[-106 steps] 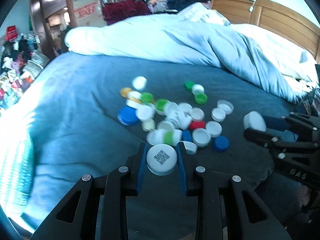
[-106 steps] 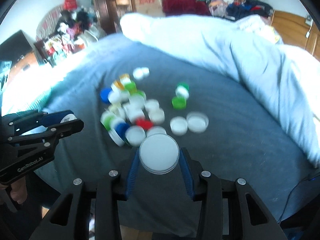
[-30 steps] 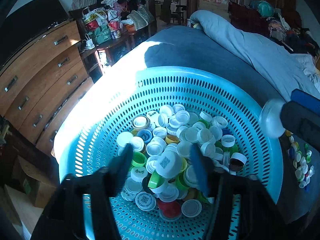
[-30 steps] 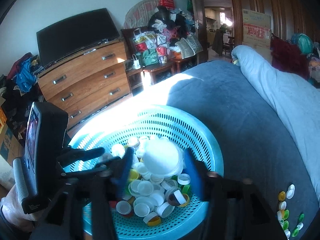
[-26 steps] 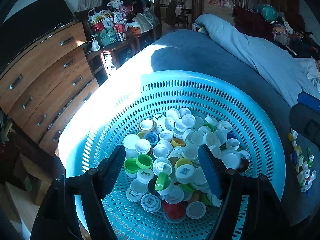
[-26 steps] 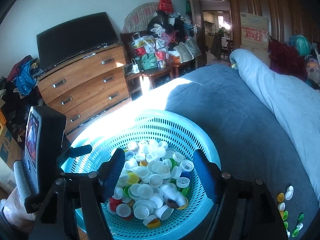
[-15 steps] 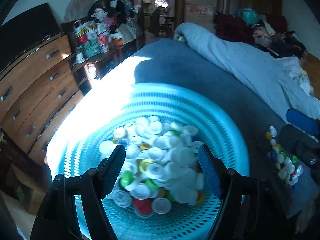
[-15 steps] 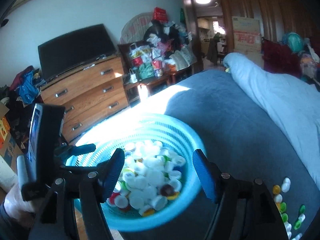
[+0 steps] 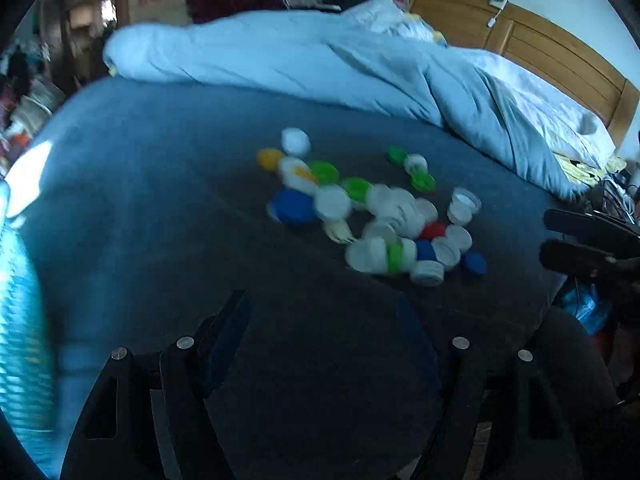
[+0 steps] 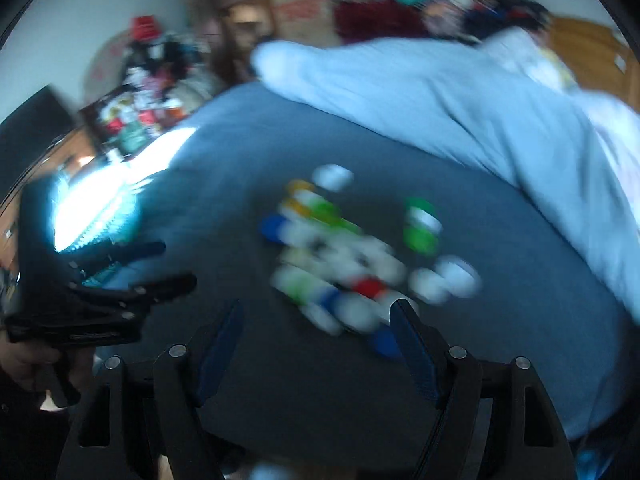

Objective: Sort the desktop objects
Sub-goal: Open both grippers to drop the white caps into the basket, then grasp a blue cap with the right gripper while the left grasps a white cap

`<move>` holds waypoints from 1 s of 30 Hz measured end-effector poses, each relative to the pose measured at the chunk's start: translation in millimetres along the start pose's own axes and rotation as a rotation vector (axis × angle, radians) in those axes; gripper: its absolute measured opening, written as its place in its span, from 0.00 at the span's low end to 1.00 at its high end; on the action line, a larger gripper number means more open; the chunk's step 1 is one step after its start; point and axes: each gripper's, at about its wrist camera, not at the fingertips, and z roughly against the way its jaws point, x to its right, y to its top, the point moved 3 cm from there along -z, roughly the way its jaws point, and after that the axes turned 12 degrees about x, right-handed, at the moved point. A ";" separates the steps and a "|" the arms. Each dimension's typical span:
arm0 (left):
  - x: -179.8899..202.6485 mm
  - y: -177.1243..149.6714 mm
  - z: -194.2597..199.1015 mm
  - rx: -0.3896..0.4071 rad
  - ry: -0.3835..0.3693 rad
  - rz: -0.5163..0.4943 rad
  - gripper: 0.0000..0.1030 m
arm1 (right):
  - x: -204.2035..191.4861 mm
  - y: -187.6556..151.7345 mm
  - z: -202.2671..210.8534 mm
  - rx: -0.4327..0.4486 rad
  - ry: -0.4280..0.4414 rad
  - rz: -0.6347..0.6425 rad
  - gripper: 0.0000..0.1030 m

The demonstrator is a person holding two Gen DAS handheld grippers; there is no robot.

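Note:
A pile of loose bottle caps (image 9: 376, 216), white, green, blue, red and yellow, lies on the dark blue bed sheet (image 9: 160, 200). It shows blurred in the right wrist view (image 10: 344, 264). My left gripper (image 9: 324, 320) is open and empty, short of the pile. My right gripper (image 10: 316, 328) is open and empty, close to the near caps. The turquoise basket (image 9: 20, 320) shows only as an edge at the far left. The left gripper (image 10: 156, 264) also appears at the left of the right wrist view, the right gripper (image 9: 560, 236) at the right of the left wrist view.
A light blue duvet (image 9: 320, 56) is bunched along the far side of the bed. A wooden headboard (image 9: 540, 52) stands behind it at the right. Cluttered furniture (image 10: 140, 92) stands beyond the bed's left end.
Both grippers dropped their white caps into the basket, opened, and swung from the basket back to the pile on the bed. Both views are motion-blurred.

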 end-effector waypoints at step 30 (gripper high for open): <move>92.9 85.8 -115.1 0.013 -0.083 -0.108 0.66 | 101.4 -46.1 -38.5 -0.085 0.134 -0.276 0.31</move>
